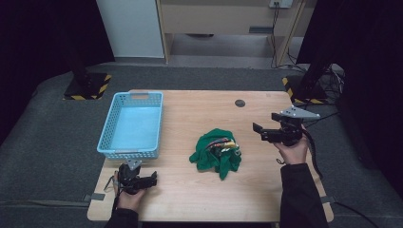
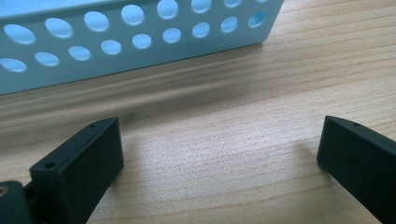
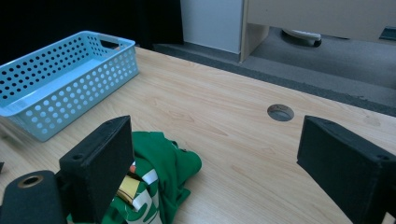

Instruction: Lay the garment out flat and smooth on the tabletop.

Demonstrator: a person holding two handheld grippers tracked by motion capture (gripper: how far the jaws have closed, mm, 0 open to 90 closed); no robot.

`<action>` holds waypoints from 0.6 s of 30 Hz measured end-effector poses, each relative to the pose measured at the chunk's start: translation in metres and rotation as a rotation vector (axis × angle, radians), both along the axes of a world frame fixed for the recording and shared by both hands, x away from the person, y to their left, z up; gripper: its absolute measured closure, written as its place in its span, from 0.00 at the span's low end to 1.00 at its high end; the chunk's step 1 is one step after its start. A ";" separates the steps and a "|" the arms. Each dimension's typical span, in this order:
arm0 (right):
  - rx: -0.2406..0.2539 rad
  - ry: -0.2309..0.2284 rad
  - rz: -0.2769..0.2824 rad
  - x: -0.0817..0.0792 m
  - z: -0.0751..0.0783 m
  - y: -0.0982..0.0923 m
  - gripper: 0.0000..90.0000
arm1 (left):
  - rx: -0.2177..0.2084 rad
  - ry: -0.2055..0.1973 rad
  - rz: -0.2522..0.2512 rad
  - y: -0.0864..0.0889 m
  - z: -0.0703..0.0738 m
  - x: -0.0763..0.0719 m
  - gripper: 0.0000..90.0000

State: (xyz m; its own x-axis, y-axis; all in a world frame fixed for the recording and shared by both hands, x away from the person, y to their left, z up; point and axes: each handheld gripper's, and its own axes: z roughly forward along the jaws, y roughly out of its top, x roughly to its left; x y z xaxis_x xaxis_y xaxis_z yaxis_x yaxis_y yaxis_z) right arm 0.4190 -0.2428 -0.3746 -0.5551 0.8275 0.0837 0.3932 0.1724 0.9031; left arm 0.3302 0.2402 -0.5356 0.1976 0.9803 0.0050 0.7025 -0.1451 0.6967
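While both tongs, left tongs [image 1: 153,178] and right tongs [image 1: 257,131], are gaping empty, approach is pending: crumpled green printed cloth [image 1: 216,151] is awaiting grasp, likely bound for light-blue perforated plastic basket [image 1: 106,137].

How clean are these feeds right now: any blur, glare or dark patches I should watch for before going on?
High view: dark surroundings, evenly lit light wooden table, crumpled green cloth bundle soft but readable. Left gripper view: pale blue perforated plastic basket slightly blurred, its shadow falling on the wood; the black jaws are sharp. Right gripper view: crisp, no glare, black backdrop behind the basket.
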 end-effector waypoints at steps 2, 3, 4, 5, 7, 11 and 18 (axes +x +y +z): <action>-0.011 -0.003 0.006 0.001 0.000 0.004 0.12 | 0.000 0.000 0.000 0.000 0.000 0.000 0.00; -0.013 -0.003 0.009 0.002 0.000 0.006 0.12 | 0.000 0.000 0.000 0.000 0.000 0.000 0.00; -0.016 -0.001 0.014 0.003 -0.001 0.008 0.12 | 0.000 0.000 0.000 0.000 0.000 0.000 0.00; -0.016 -0.001 0.014 0.003 -0.001 0.008 0.12 | 0.000 0.000 0.000 0.000 0.000 0.000 0.00; -0.022 0.003 0.021 0.005 -0.001 0.012 0.12 | 0.000 0.000 0.000 0.000 0.000 0.000 0.00; -0.021 0.004 0.037 0.008 -0.002 0.020 0.14 | 0.000 0.000 0.000 0.000 0.000 0.000 0.00; -0.019 0.008 0.070 0.014 -0.007 0.037 0.15 | 0.000 0.000 -0.001 0.000 0.000 0.000 0.00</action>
